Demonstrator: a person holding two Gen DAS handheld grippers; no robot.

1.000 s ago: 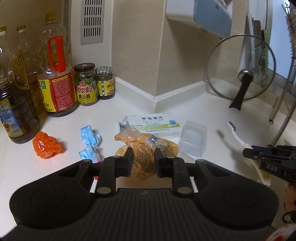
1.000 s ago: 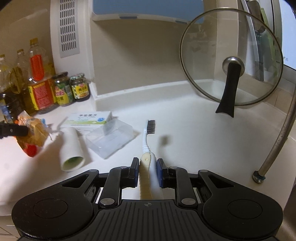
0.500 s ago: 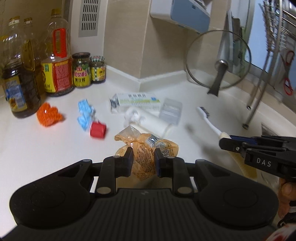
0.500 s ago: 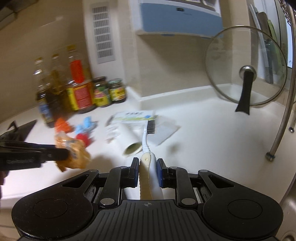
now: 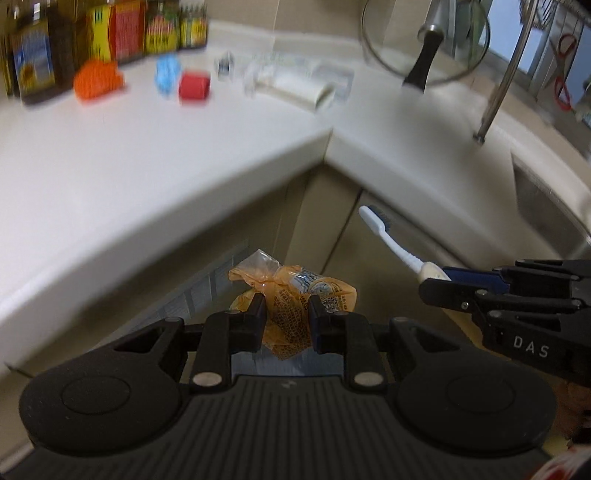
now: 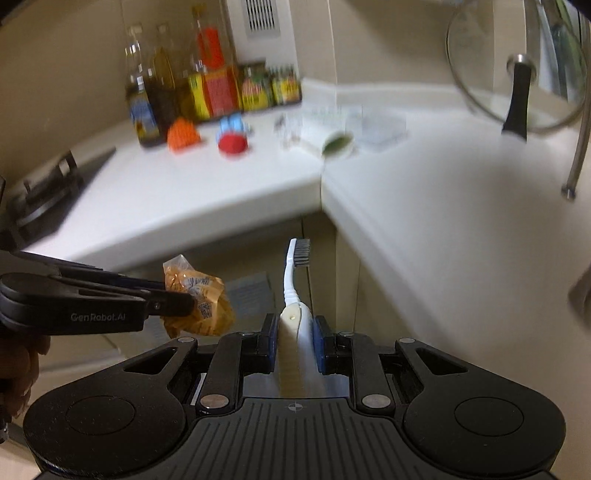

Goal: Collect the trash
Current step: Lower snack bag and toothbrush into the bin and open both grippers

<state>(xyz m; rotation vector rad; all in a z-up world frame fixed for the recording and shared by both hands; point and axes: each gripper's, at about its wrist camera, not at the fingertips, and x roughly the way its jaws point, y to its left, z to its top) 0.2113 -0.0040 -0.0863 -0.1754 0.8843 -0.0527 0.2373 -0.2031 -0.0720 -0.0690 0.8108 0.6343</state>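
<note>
Amber oil bottles (image 6: 147, 107), labelled jars (image 6: 269, 86), white cup (image 6: 327, 142) lying sideways on countertop (image 6: 184, 184)

A home kitchen, seen at the inner corner of an L-shaped white countertop (image 6: 221, 192).

Bottles of cooking oil (image 6: 146, 107) and labelled sauce jars (image 6: 284, 86) stand together against a beige wall. A glass pot lid (image 6: 517, 70) with a black handle leans upright at the back of the counter. A black gas hob (image 6: 48, 192) sits at the left end, and the edge of a steel sink (image 5: 550, 218) is set into the right run. Beige cabinet doors (image 5: 332, 221) close the space below the counter. A wire rack (image 5: 561, 22) hangs near the window.
</note>
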